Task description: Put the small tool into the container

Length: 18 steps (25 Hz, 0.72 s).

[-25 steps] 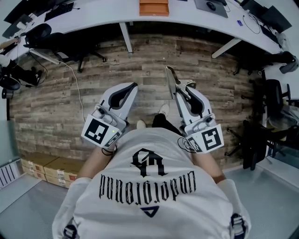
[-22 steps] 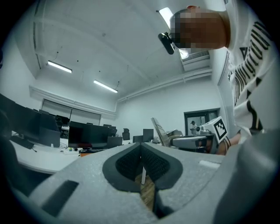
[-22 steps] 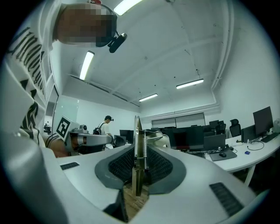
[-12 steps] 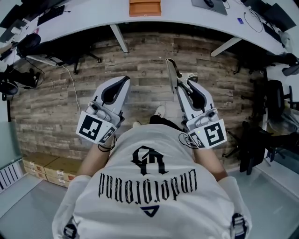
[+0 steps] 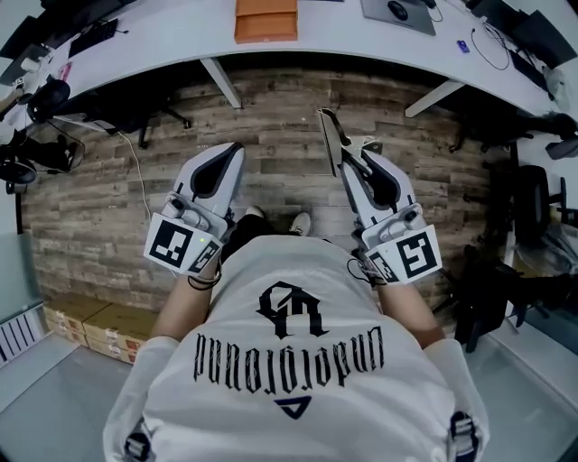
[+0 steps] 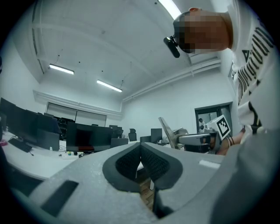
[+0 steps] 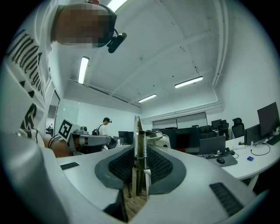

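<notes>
The small tool, a thin metal piece with a spring, stands pinched between the pads of the right hand-held gripper, its tip jutting out past them. The left hand-held gripper is closed on nothing. An orange box, possibly the container, sits on the counter, well ahead of both.
</notes>
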Tool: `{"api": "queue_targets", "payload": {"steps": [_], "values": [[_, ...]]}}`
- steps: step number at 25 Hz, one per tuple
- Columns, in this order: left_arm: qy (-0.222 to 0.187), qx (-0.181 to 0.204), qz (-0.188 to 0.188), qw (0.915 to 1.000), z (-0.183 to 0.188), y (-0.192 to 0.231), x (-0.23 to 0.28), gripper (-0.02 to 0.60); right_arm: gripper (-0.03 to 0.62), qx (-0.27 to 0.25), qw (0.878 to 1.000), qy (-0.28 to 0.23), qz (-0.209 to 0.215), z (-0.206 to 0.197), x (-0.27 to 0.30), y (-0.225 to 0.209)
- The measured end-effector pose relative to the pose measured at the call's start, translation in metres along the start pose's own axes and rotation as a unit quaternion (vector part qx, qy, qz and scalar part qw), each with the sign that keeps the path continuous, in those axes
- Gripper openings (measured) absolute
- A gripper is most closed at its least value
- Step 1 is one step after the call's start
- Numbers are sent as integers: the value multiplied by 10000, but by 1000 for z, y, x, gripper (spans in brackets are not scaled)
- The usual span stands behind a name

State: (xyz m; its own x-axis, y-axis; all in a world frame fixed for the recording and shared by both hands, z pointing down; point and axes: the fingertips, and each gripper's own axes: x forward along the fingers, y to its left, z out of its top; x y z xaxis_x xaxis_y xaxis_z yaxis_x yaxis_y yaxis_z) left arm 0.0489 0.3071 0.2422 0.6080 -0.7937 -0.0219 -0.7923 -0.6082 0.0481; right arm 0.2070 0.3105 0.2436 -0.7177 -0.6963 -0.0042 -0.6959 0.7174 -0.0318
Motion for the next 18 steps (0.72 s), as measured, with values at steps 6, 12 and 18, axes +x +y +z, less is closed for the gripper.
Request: {"api": "queue_targets", "payload": {"steps": [6, 12, 18], "values": [[-21, -18, -12, 10000, -4, 12, 21, 14, 89, 107, 9999, -7, -98, -5, 8, -20], [-56, -27, -129, 9999, -4, 21, 41, 14, 89, 45, 9997, -37, -240, -2, 16, -37], [-24, -92, -129, 9999, -7, 51, 54, 14, 89, 67, 9996, 6, -269, -4, 45, -48]]}}
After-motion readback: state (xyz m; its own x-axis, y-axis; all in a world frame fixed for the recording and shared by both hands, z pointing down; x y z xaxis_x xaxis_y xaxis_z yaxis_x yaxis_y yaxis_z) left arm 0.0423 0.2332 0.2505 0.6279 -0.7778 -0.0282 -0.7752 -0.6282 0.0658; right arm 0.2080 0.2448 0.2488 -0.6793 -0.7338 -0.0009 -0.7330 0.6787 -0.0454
